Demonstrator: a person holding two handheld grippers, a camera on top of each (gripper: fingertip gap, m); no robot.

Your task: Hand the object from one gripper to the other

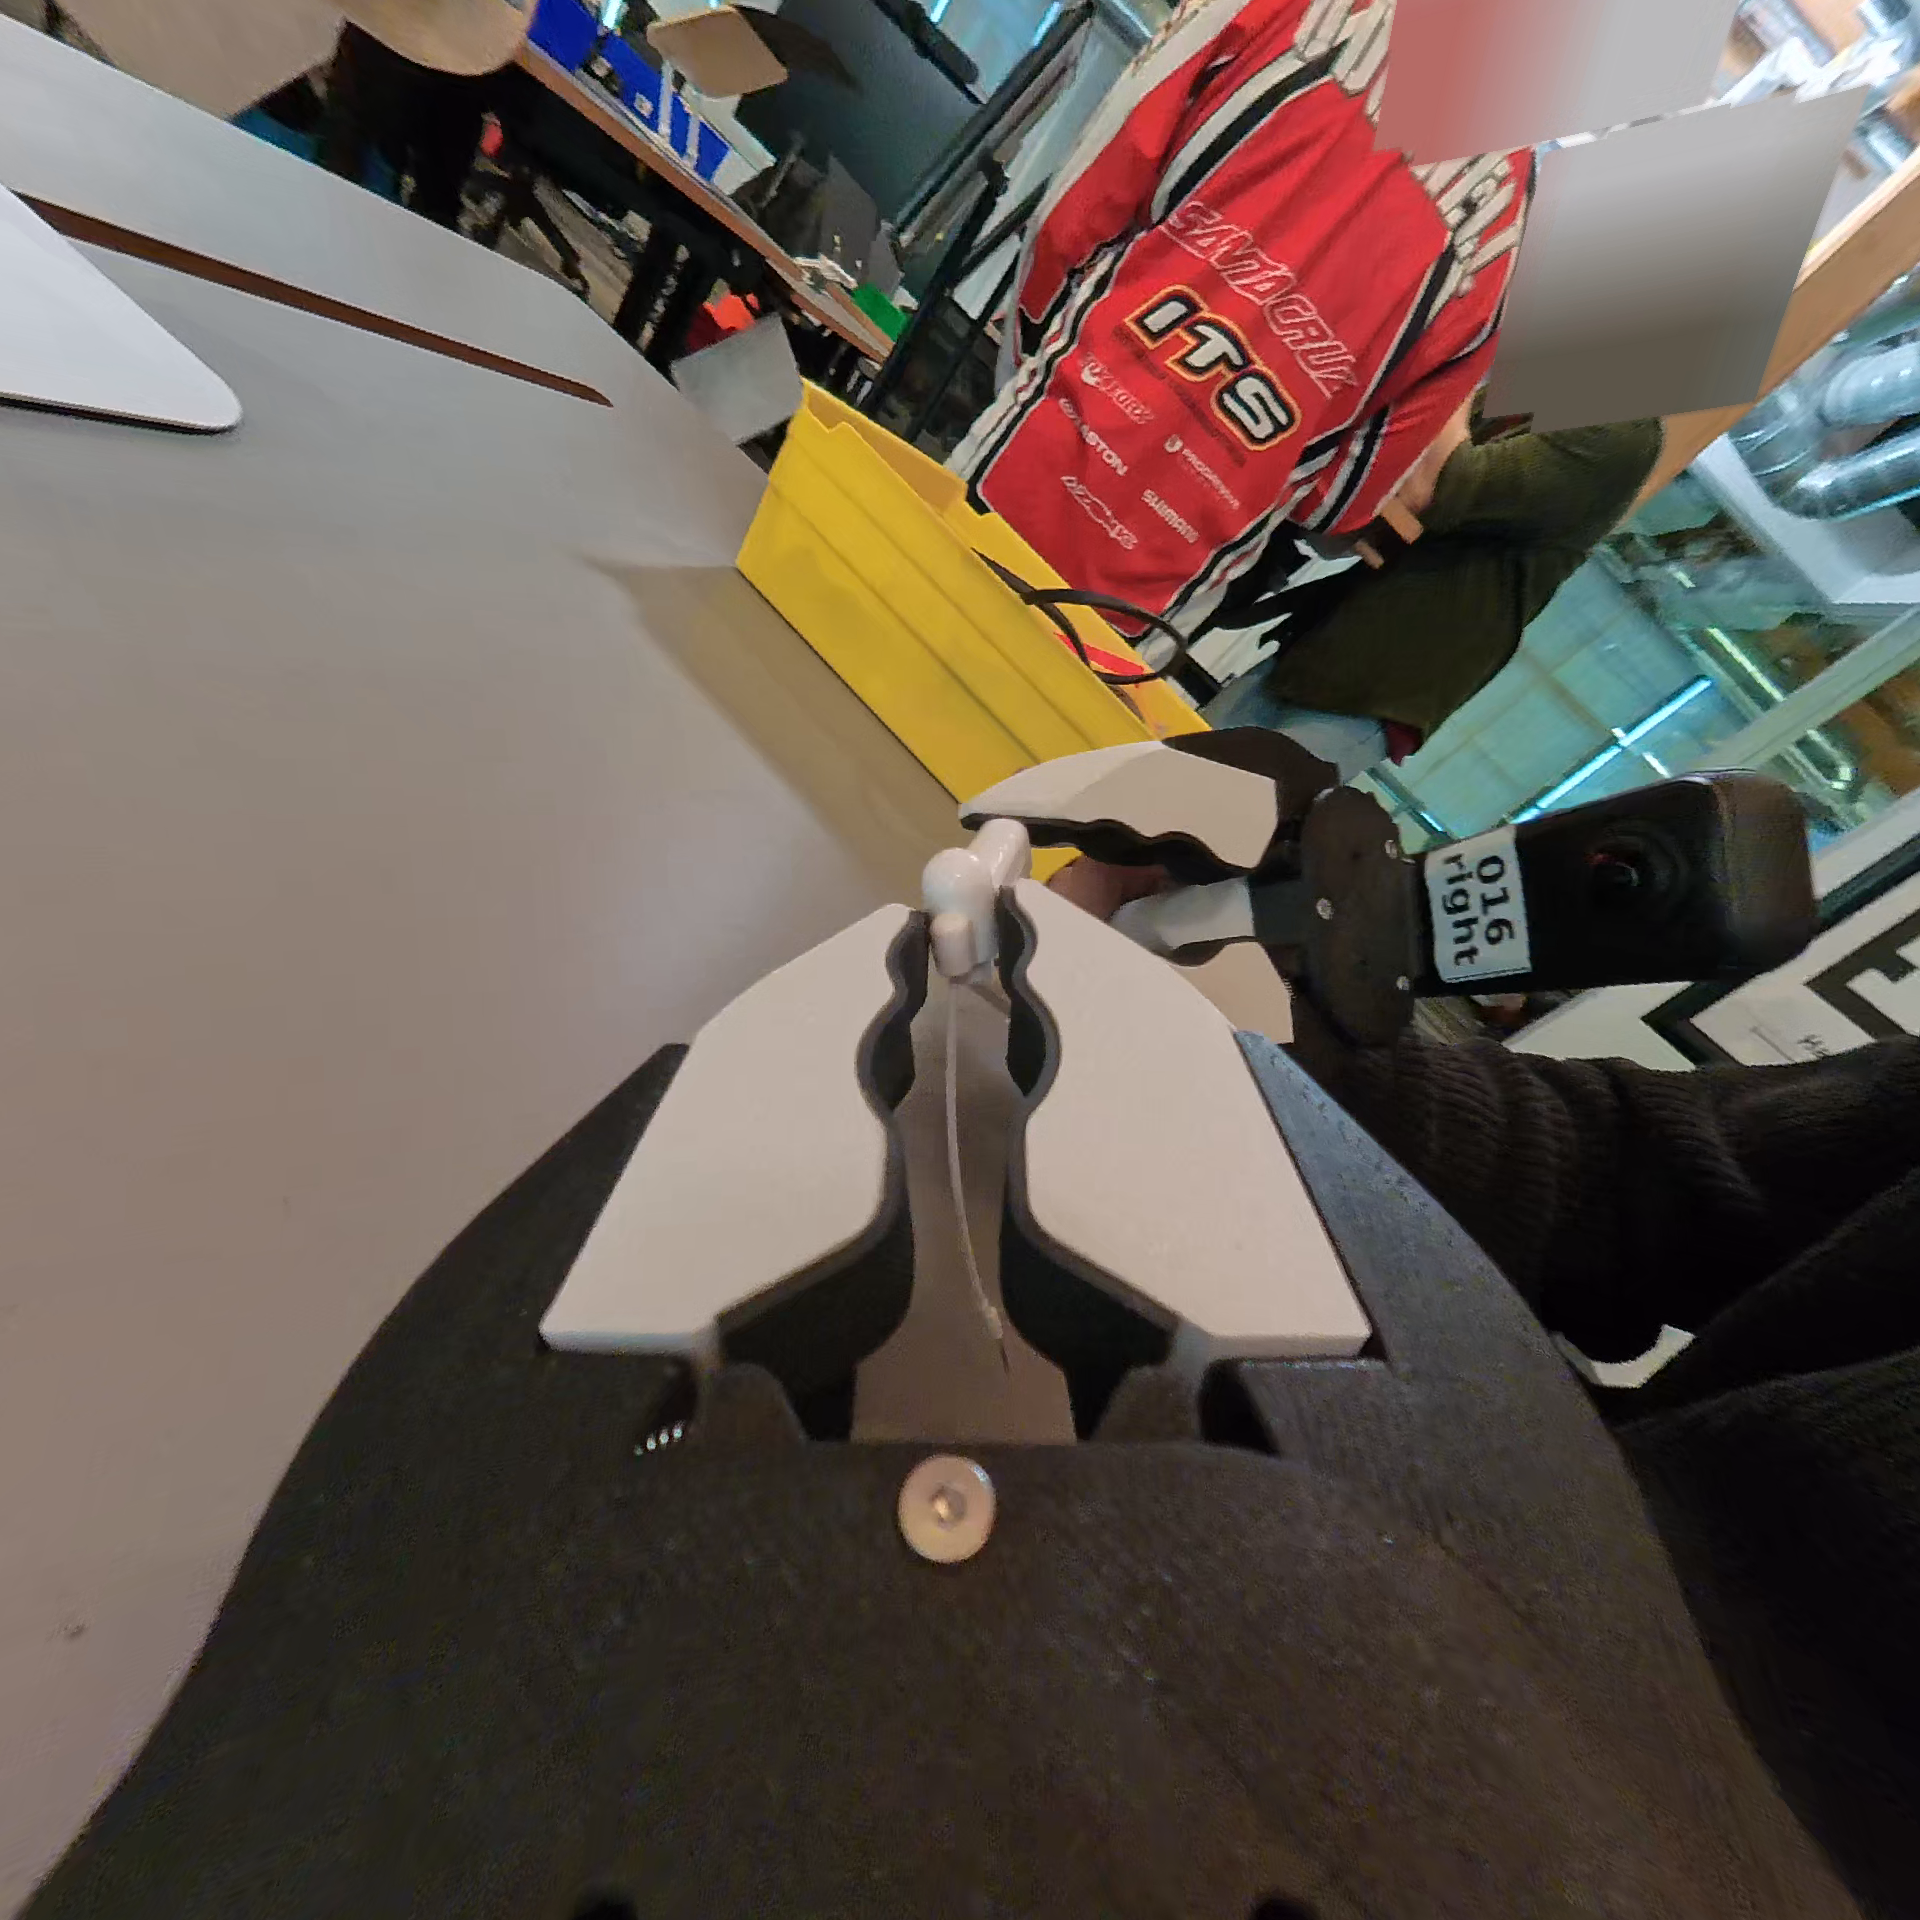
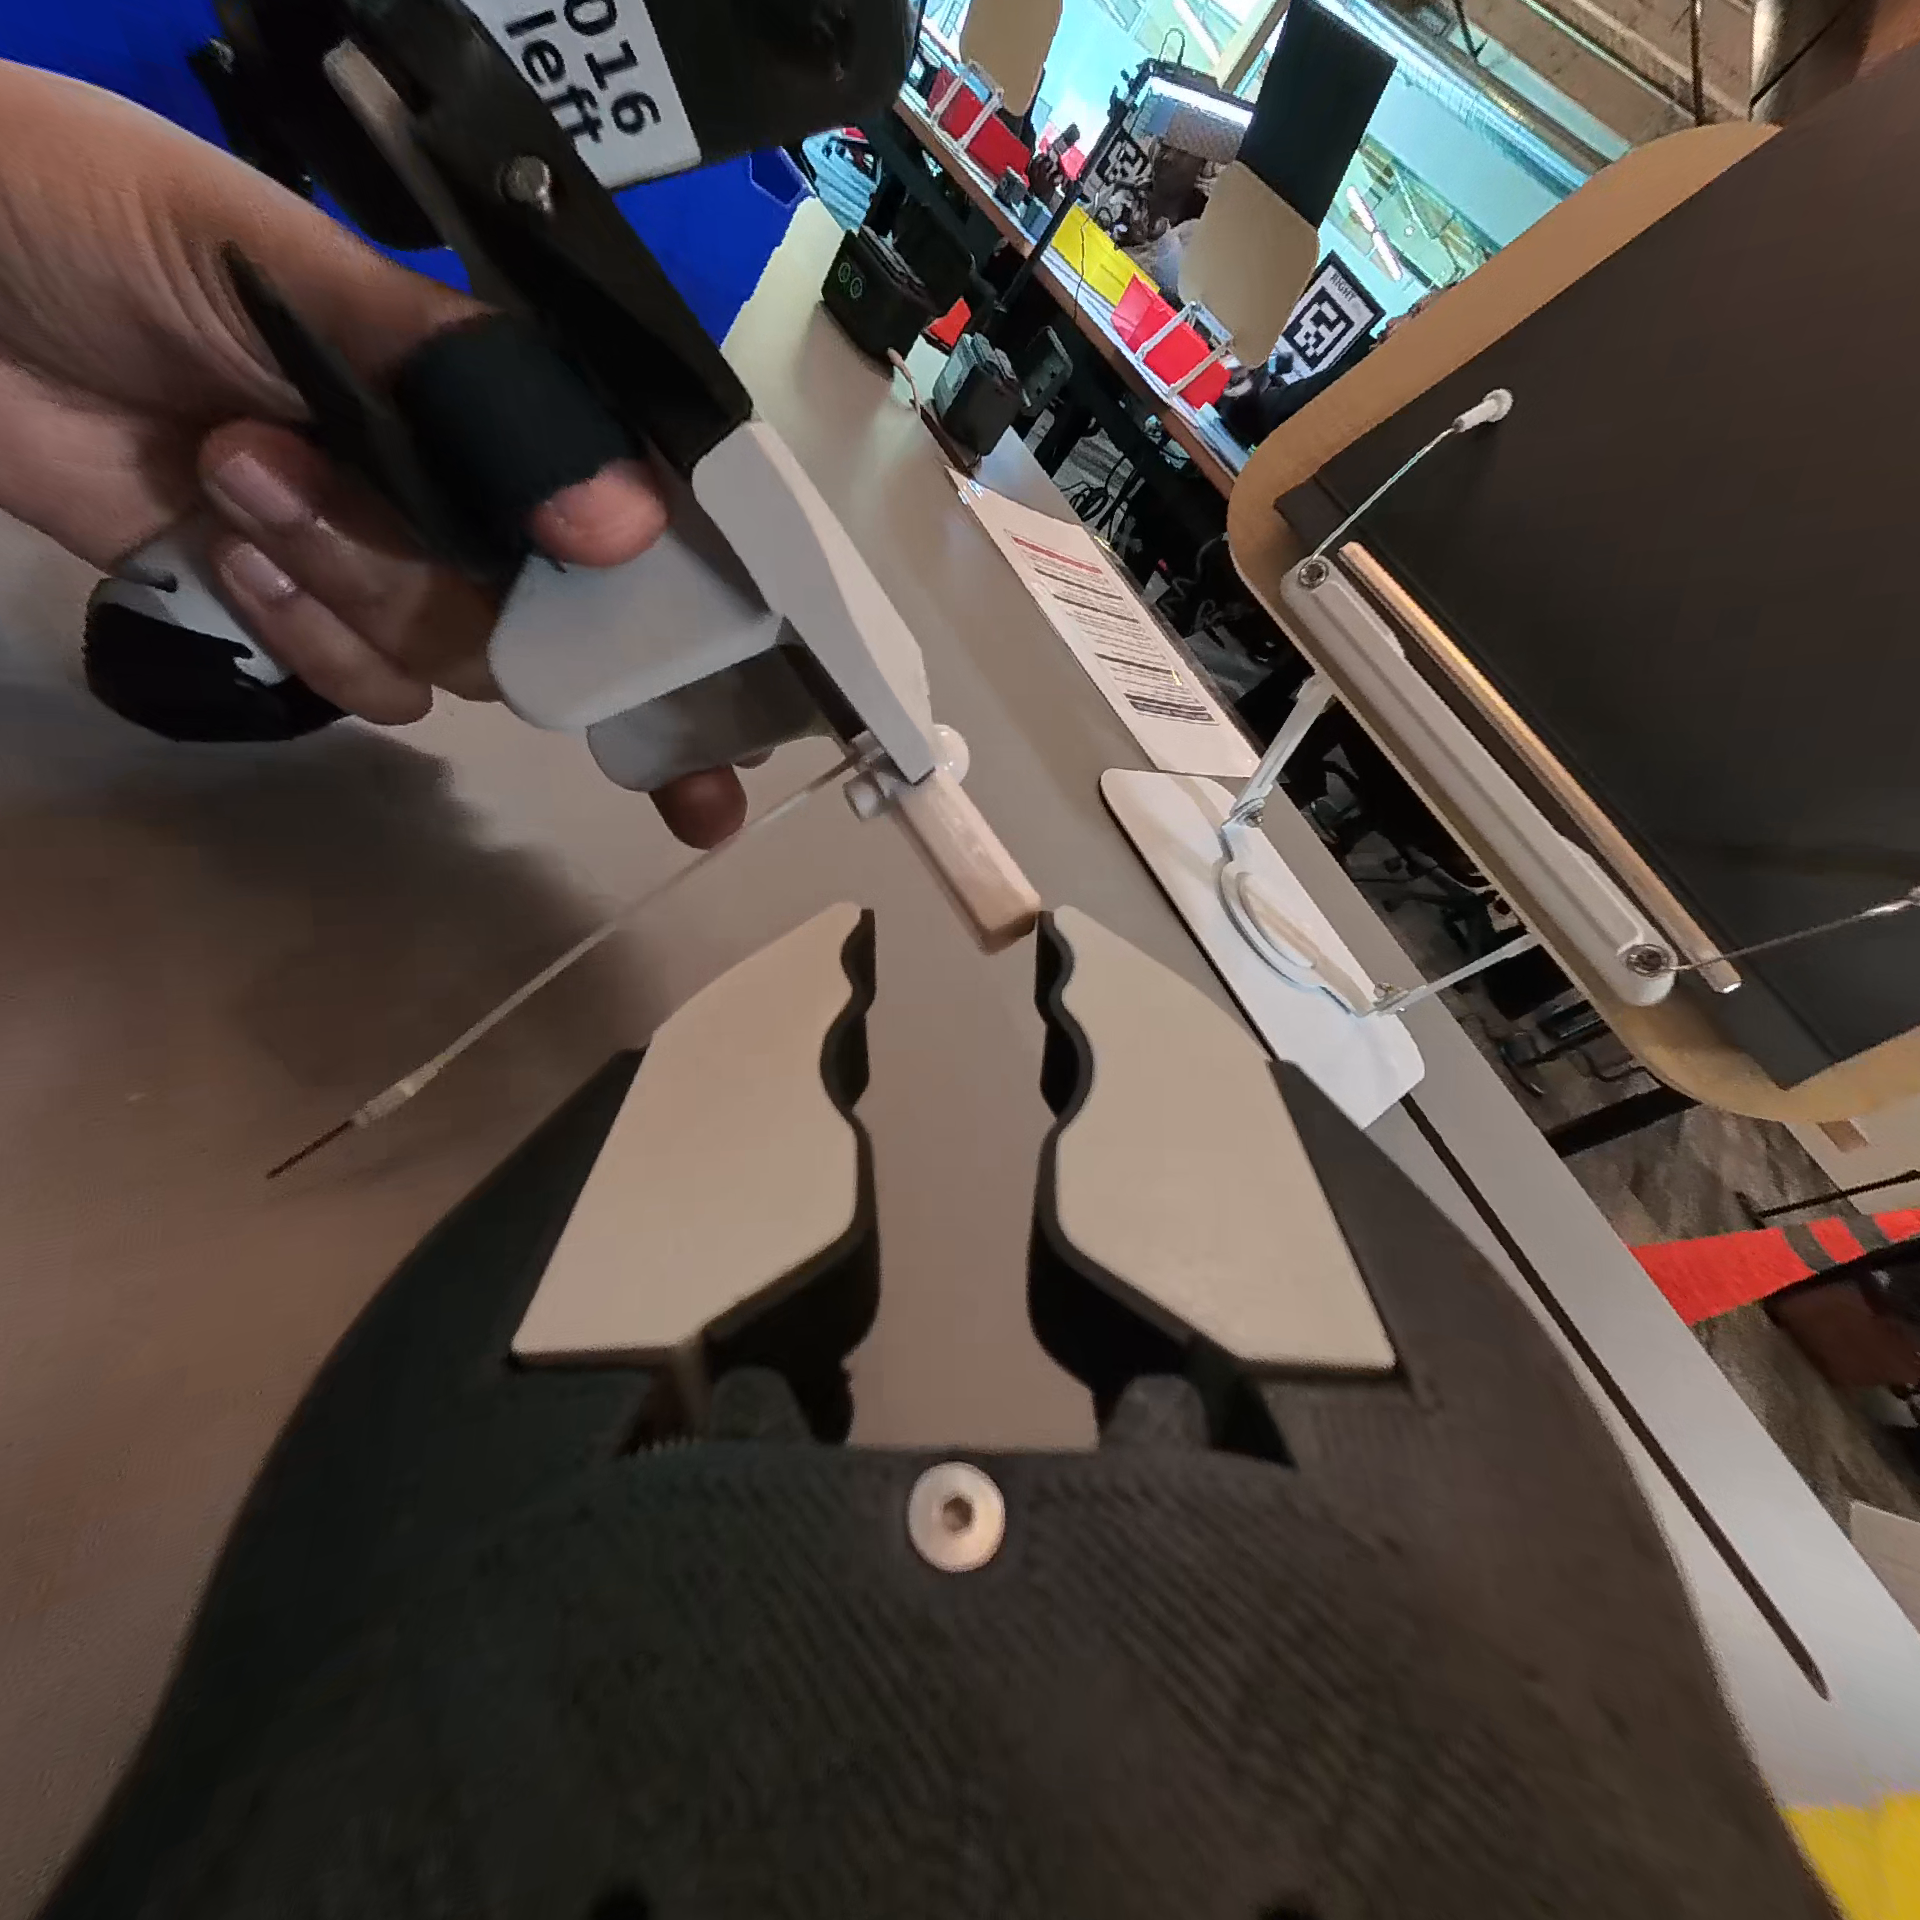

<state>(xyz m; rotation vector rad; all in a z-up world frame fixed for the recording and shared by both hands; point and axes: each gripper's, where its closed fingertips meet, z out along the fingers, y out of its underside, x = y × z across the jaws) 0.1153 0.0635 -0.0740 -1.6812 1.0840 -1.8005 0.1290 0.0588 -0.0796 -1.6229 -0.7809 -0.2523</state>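
Handing over the small white probe: you are bringing the open right gripper up to its free end.

You are holding the white probe [image 2: 961,831] clamped between the fingers of the left gripper [image 1: 961,940], its thin wire tail trailing back from them. The right gripper [image 2: 954,930] is waiting with its fingers apart, and the probe's tan tip [image 2: 1003,923] is sitting just at their mouth, nearer the right-hand finger [image 2: 1164,1122] and not yet between them. Be centring that tip in the gap, then closing on the stem beyond the left fingers, before you are easing the left grip.
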